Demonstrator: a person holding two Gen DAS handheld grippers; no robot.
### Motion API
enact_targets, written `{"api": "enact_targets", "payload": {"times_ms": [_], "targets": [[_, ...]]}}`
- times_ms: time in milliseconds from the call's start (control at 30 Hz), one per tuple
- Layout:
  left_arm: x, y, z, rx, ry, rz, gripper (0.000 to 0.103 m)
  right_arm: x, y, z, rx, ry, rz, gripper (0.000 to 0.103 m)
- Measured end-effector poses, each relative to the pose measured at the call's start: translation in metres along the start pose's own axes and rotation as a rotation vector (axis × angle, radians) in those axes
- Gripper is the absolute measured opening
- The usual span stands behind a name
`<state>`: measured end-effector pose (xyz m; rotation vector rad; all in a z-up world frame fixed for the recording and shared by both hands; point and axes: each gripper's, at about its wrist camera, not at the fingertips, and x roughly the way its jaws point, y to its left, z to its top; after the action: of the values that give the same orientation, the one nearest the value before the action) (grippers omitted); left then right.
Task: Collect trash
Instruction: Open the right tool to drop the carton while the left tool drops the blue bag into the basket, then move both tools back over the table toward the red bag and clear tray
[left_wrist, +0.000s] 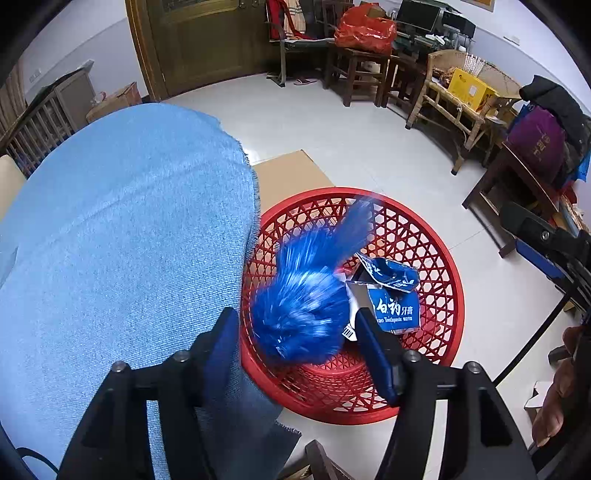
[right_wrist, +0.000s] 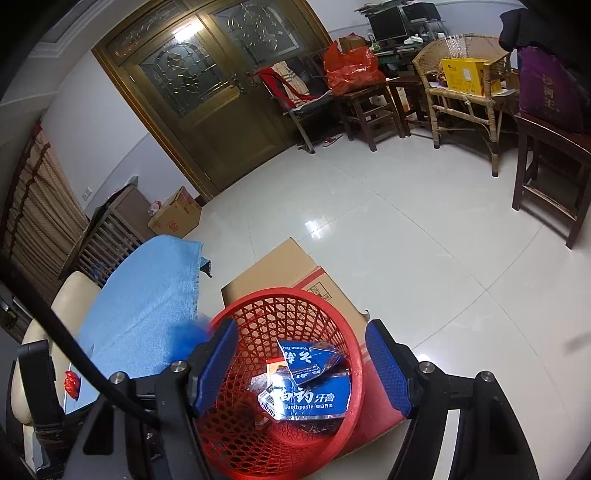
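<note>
Blue wrapper (left_wrist: 306, 299), motion-blurred, in the air above the red basket (left_wrist: 448, 280), apparently falling toward the toothpaste box (left_wrist: 395, 310) inside. Long axis toward basket's far rim. Left gripper (left_wrist: 295, 350) nearer, directly over it, jaws wide, holding nothing. Right gripper (right_wrist: 301, 365) likewise wide, empty, over basket.

We hold our left gripper (left_wrist: 297, 332) with its jaws spread wide, gripping nothing. Our right gripper (right_wrist: 303, 365) is likewise spread wide, both aimed downward.
</note>
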<state>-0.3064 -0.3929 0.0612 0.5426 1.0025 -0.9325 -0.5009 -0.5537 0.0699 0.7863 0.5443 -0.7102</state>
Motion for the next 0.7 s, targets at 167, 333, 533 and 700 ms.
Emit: {"api": "enact_targets", "payload": {"times_ms": [167, 333, 533, 700], "targets": [[-0.003, 0.006, 0.0, -0.012, -0.004, 0.004, 0.071, 0.004, 0.004, -0.002, -0.006, 0.01, 0.004, 0.075], [-0.009, 0.015, -0.001, -0.023, -0.018, 0.005, 0.071, 0.007, 0.017, -0.004, -0.025, 0.016, 0.013, 0.075], [-0.021, 0.047, -0.008, -0.067, -0.045, 0.032, 0.071, 0.013, 0.04, -0.01, -0.06, 0.044, 0.031, 0.075], [-0.03, 0.099, -0.03, -0.156, -0.057, 0.094, 0.072, 0.027, 0.063, -0.023, -0.11, 0.098, 0.053, 0.075]]}}
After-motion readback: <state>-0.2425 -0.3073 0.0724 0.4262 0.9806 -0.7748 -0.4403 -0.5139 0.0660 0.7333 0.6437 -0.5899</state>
